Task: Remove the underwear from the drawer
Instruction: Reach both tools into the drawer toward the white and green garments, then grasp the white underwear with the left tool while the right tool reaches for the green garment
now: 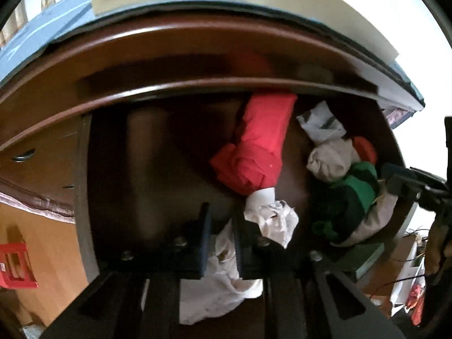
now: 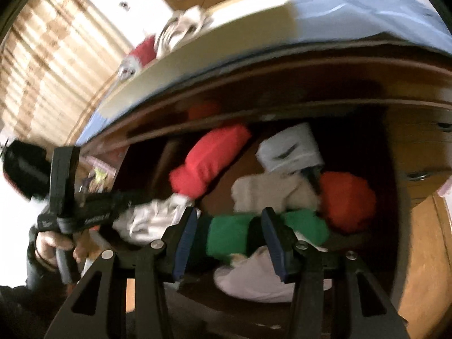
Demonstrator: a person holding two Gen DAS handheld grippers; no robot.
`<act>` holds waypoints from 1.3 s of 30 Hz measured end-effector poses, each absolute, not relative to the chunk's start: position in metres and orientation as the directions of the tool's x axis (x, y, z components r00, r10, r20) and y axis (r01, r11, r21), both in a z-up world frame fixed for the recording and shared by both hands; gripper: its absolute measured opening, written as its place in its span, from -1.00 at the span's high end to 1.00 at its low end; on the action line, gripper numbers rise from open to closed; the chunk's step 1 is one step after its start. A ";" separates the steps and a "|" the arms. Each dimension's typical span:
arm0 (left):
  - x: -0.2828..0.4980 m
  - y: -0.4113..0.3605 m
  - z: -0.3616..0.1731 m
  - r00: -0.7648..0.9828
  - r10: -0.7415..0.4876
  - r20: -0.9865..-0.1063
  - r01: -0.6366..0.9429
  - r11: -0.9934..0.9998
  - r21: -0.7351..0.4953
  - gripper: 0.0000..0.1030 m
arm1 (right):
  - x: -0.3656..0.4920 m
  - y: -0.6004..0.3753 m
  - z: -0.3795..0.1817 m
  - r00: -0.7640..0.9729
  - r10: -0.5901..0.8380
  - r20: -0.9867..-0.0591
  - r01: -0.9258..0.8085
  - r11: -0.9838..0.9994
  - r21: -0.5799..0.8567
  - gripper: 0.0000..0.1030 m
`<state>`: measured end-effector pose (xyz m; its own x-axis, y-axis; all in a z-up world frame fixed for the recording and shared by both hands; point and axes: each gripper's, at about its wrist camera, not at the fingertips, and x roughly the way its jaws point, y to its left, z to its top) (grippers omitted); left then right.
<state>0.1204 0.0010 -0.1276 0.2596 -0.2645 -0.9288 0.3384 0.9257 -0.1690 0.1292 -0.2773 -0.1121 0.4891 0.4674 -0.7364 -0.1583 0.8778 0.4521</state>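
- writing first: on the left tool, seen at 9 o'clock in my right wrist view, there is white lettering along the black body, too blurred for me to read; i find no other legible label.
- the drawer (image 1: 84, 169) is open, dark brown wood, and it fills the middle of both views; its left wall runs down at 9 o'clock in the left wrist view.
- inside it i see a red rolled garment (image 1: 260, 144) near centre, reaching up to 12 o'clock under the cabinet edge.
- touching its lower end is a crumpled white underwear piece (image 1: 226, 268), which trails down toward 6 o'clock.
- my left gripper (image 1: 221, 243) is clamped on that white underwear; cloth fills the gap between the two fingers.
- at 3 o'clock in the drawer lies a pile: a white and grey folded piece (image 1: 322, 121), a beige bundle (image 1: 330, 161), an orange-red bundle (image 1: 365, 148) and a green garment (image 1: 356, 189), all touching.
- my right gripper (image 2: 228, 237) has its jaws spread wide, one finger on each side of the green garment (image 2: 231, 234); i cannot tell whether the pads touch it.
- below the green garment a pale white cloth (image 2: 254, 279) lies at 6 o'clock in the right wrist view.
- a light board with clothes (image 2: 175, 31) on top sits above the cabinet at 11 o'clock.
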 end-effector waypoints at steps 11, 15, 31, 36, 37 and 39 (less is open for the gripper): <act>0.117 -0.009 -0.120 0.117 -0.241 -0.963 0.523 0.839 -0.147 -0.75 | 0.148 -0.226 -0.131 0.265 0.344 -0.901 -0.357 0.903 0.239 0.02; 0.116 -0.020 -0.143 0.049 -0.124 -0.991 0.592 0.803 -0.071 -0.75 | 0.154 -0.215 -0.144 0.200 0.275 -0.941 -0.440 0.883 0.164 -0.16; 0.116 -0.043 -0.169 0.080 0.012 -0.997 0.634 0.771 0.060 -0.19 | 0.186 -0.198 -0.173 0.122 0.186 -0.975 -0.486 0.868 0.104 0.16; 0.104 -0.047 -0.170 0.084 -0.048 -0.995 0.614 0.789 0.014 0.27 | 0.184 -0.228 -0.164 0.174 0.266 -0.948 -0.353 0.916 0.193 0.53; 0.102 -0.047 -0.170 0.101 -0.051 -0.994 0.607 0.794 0.021 0.29 | 0.184 -0.236 -0.162 0.187 0.295 -0.937 -0.324 0.919 0.224 0.54; 0.096 -0.046 -0.168 0.132 -0.056 -0.990 0.589 0.807 0.033 0.32 | 0.180 -0.252 -0.158 0.217 0.367 -0.905 -0.266 0.914 0.306 0.55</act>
<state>0.0965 -0.0458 -0.1685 0.1323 -0.0565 -0.9896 0.5891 0.8074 0.0327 0.1797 -0.2519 -0.1576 0.2171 0.3666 -0.9047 -0.2662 0.9139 0.3064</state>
